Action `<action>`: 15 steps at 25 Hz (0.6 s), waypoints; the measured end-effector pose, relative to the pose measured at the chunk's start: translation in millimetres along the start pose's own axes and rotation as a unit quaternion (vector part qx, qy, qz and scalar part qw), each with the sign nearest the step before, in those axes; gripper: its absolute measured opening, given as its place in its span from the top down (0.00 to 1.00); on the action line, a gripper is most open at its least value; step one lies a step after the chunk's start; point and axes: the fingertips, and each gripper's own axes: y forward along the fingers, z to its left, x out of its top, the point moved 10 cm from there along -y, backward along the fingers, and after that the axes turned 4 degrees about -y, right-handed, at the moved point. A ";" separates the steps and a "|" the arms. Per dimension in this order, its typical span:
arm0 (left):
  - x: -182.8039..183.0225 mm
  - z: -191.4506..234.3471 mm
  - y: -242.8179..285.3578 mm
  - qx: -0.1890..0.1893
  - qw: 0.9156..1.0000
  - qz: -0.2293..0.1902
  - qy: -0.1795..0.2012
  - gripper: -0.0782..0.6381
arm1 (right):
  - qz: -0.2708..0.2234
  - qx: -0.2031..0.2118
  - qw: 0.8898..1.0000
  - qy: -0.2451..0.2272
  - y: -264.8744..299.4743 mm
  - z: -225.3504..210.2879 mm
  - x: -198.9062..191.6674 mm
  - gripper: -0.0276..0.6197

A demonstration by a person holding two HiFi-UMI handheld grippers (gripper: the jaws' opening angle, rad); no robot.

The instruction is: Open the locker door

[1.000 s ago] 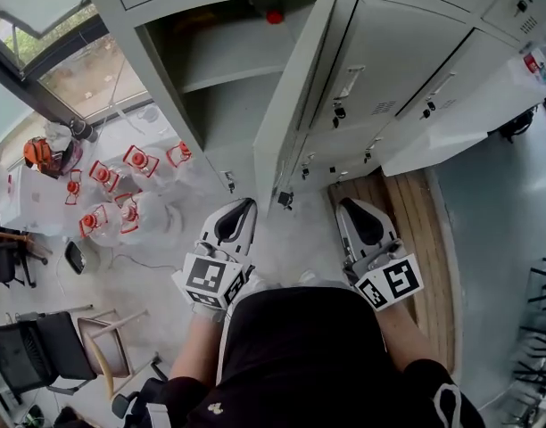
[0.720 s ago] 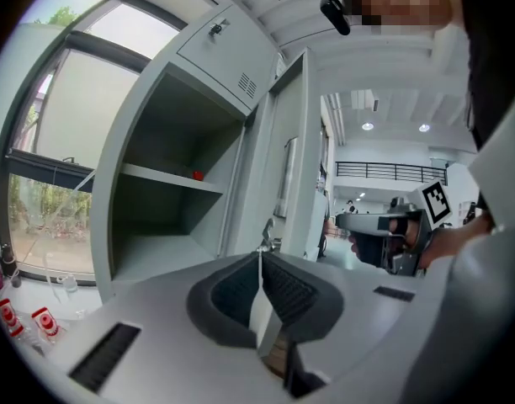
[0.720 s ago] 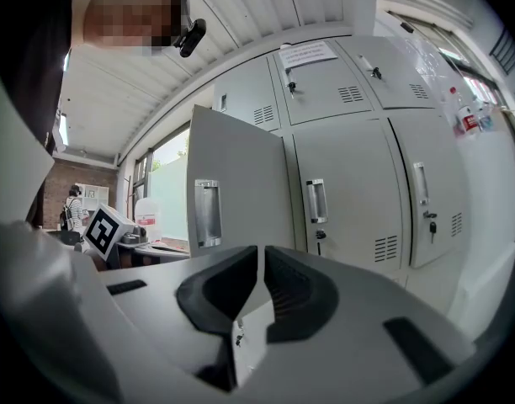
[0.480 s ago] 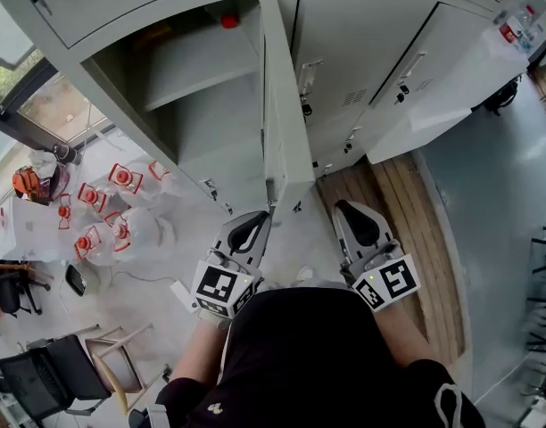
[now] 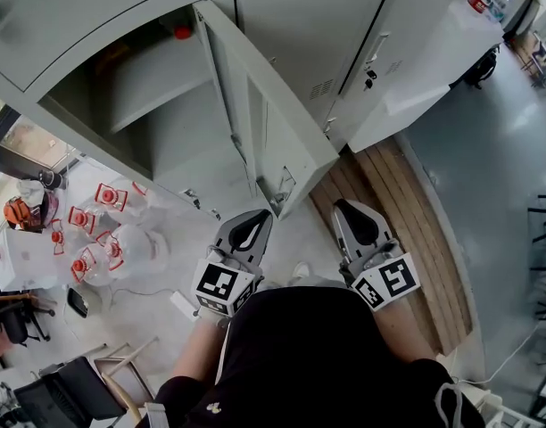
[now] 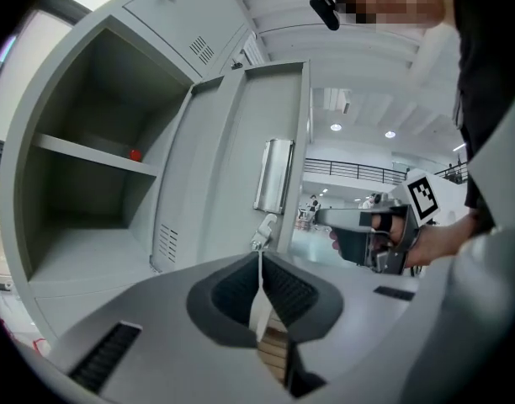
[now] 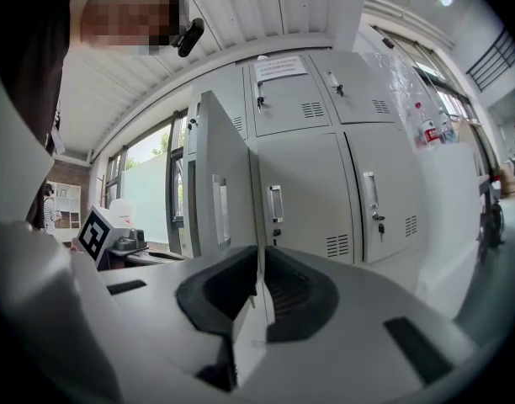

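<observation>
Just beyond left gripper's [image 5: 256, 218] closed jaws, open locker door [image 5: 284, 130]

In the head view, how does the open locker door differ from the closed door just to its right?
The open locker door stands swung outward; the closed door lies flush. The open locker door bares its compartment with a shelf; the closed door hides its own. Both are pale grey metal.
</observation>
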 end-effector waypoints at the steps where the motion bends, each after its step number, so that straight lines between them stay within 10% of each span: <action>1: 0.1 -1.5 1.7 -0.002 1.000 0.001 0.001 0.85 | 0.000 -0.001 1.000 0.001 -1.8 -1.1 -0.2 0.88; 15: 9.8 -14.1 -23.0 0.035 0.999 -0.012 0.005 0.85 | -0.022 0.091 0.996 0.002 8.1 14.1 4.3 0.88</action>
